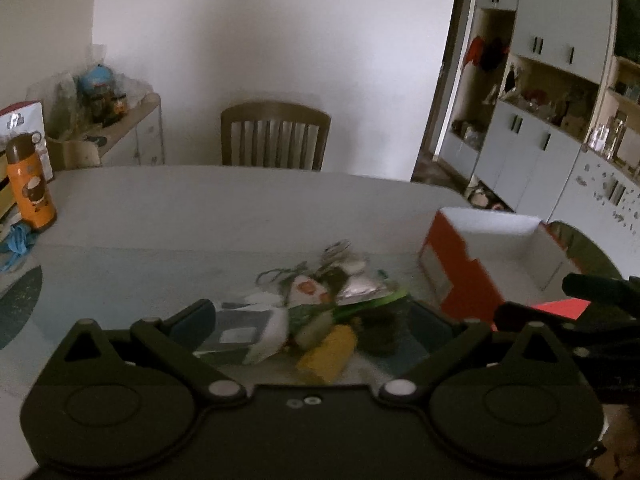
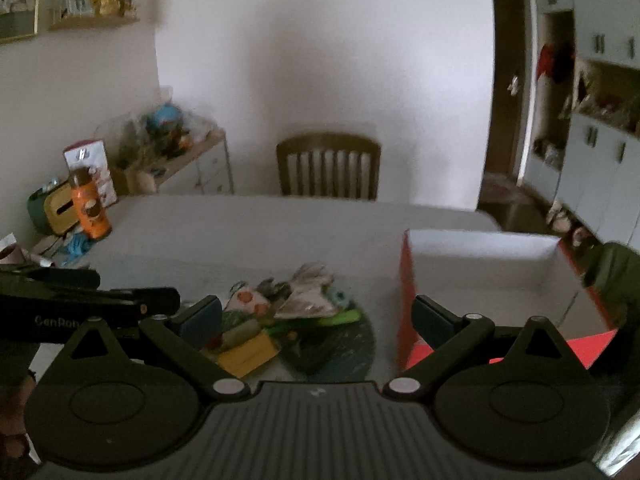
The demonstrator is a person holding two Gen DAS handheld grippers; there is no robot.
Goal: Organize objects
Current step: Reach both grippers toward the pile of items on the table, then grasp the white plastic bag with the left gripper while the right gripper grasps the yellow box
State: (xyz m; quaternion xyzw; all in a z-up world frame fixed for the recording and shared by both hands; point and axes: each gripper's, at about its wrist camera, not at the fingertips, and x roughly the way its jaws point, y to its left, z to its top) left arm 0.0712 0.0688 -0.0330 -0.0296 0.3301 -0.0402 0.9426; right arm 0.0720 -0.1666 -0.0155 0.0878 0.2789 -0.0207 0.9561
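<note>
Orange bottle (image 1: 31, 182) stands at table's (image 1: 200, 208) far left edge. Left gripper (image 1: 316, 320), jaws spread and holding nothing, hovers over a pile of small items (image 1: 320, 312) mid-table; right gripper (image 2: 316, 320), jaws likewise spread, is beside it. Open orange box (image 2: 480, 276) sits just right of pile

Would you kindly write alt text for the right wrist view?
The open right gripper hovers over a pile of small packets on a pale table, with an open orange box to the right. A wooden chair stands behind the table.
</note>
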